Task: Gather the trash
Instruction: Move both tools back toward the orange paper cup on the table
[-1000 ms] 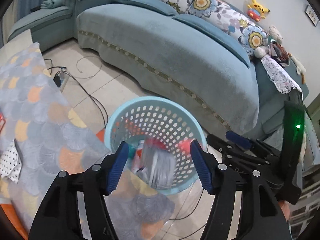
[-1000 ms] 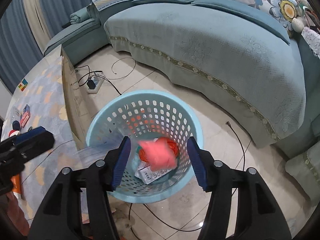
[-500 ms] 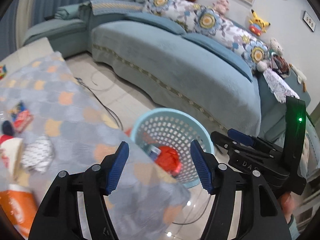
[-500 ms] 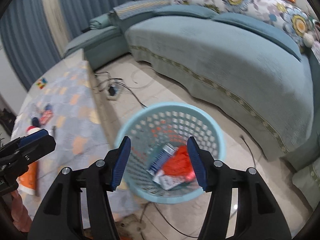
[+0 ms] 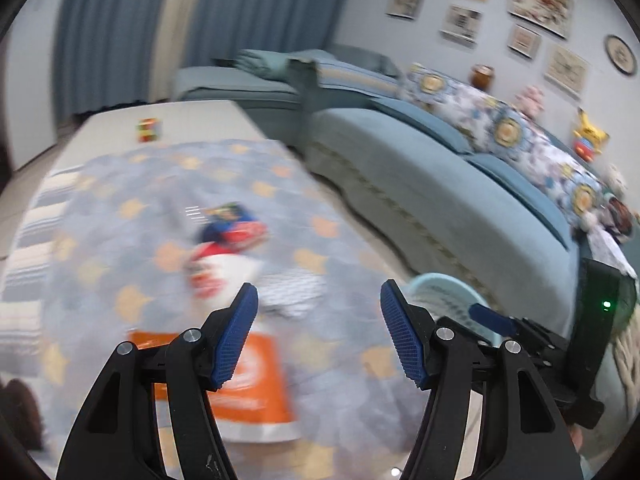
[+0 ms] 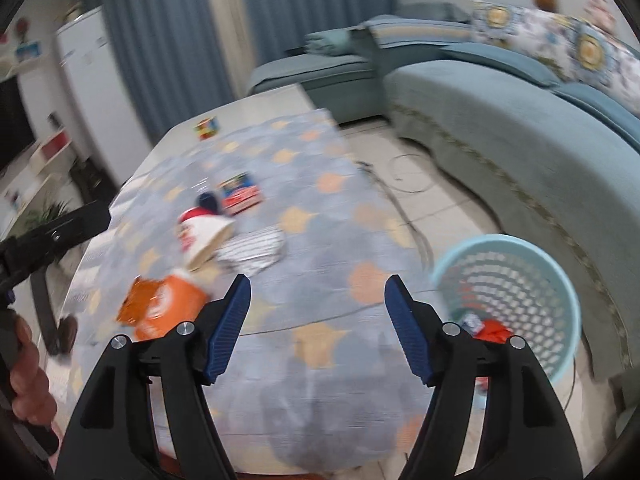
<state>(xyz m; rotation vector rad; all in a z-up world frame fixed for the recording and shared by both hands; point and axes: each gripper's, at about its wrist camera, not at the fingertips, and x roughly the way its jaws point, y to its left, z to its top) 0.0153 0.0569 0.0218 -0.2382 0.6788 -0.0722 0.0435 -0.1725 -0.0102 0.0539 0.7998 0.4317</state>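
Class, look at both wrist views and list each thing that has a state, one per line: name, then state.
Left claw: open, nothing between its fingers.
Right claw: open, empty, jaws have just been opening.
Laundry-style basket: upright on the floor, trash inside.
Paper cup: lying on its side on the table.
Orange bag: crumpled, lying on the table.
Striped wrapper: flat on the table.

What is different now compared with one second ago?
Both views swung from the blue basket to the table with its remaining trash. The right claw has just been opening, and nothing sits between its fingers. The left claw is open and empty as before. The red wrapper stays in the basket.
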